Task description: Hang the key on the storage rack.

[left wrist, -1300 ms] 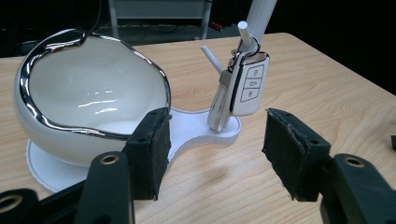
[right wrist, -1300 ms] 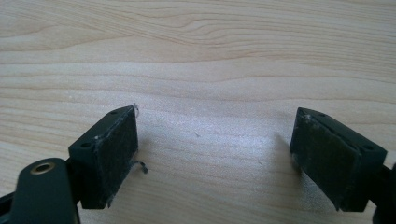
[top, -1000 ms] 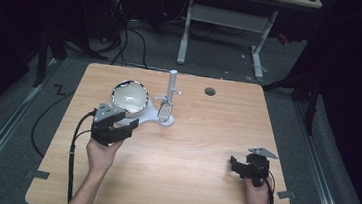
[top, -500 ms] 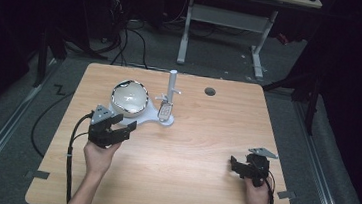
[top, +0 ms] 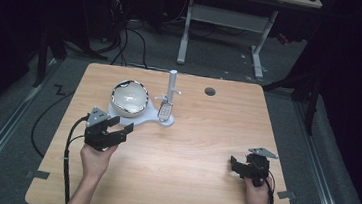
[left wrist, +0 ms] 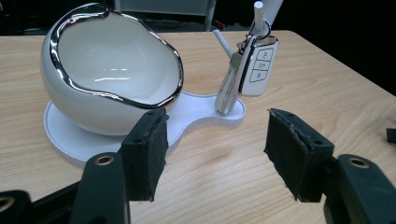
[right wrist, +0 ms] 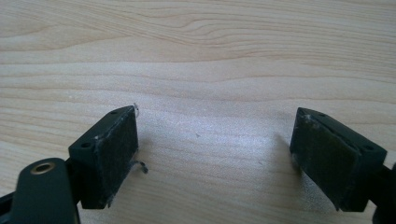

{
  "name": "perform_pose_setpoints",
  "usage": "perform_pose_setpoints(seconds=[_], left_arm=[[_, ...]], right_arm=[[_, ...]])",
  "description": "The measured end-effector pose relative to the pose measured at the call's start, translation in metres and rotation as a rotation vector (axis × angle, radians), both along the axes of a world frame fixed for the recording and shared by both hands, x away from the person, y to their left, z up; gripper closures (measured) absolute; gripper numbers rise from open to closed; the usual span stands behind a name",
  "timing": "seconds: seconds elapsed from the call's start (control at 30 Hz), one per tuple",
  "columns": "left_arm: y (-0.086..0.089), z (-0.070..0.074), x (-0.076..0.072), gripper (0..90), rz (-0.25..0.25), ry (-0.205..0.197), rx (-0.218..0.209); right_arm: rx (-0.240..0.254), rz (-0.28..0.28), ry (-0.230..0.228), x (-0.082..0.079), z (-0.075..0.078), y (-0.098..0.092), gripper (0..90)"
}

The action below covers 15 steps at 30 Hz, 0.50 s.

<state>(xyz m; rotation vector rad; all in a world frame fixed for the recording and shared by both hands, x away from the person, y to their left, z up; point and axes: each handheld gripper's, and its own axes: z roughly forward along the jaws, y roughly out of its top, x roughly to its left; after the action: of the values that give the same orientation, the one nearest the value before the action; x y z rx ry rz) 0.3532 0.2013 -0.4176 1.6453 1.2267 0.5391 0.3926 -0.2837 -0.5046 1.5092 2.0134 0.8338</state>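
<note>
Table (top: 204,149): it is wide and bare around the stand, so a thing that slips off the stand can slide across it; the risk is small.
Stand (left wrist: 196,109): the white base sits at about 10 o'clock from the table centre and looks light. A push from the side probably drags the whole stand.
Bowl (left wrist: 109,84): the white bowl with a chrome rim rests on the wide part of the stand, at 11 o'clock from the left gripper's jaws. A careless approach may knock it, since it lies just beside the path to the peg.
Left gripper (top: 111,131): it is near the stand, not touching it; the jaws are apart, have just been opening, and nothing is between them. If they go in too narrow, a pad may hit the key fob.
Right gripper (top: 243,167): it is at 4 o'clock, well apart from the stand; jaws apart and empty over bare wood.
Key fob (left wrist: 259,65): it hangs from the white peg (left wrist: 258,14), at 1 o'clock from the left jaws. A pull at an angle may catch the ring on the peg and tip the stand.
</note>
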Motion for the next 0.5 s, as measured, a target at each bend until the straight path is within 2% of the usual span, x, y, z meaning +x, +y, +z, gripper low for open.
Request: perform_pose_setpoints(seconds=[0.5], left_arm=[[0.007, -0.007, -0.0065, 38.9, 0.013, 0.012, -0.018]], right_arm=[[0.0, 0.0, 0.0, 0.0, 0.0, 0.0, 15.4]])
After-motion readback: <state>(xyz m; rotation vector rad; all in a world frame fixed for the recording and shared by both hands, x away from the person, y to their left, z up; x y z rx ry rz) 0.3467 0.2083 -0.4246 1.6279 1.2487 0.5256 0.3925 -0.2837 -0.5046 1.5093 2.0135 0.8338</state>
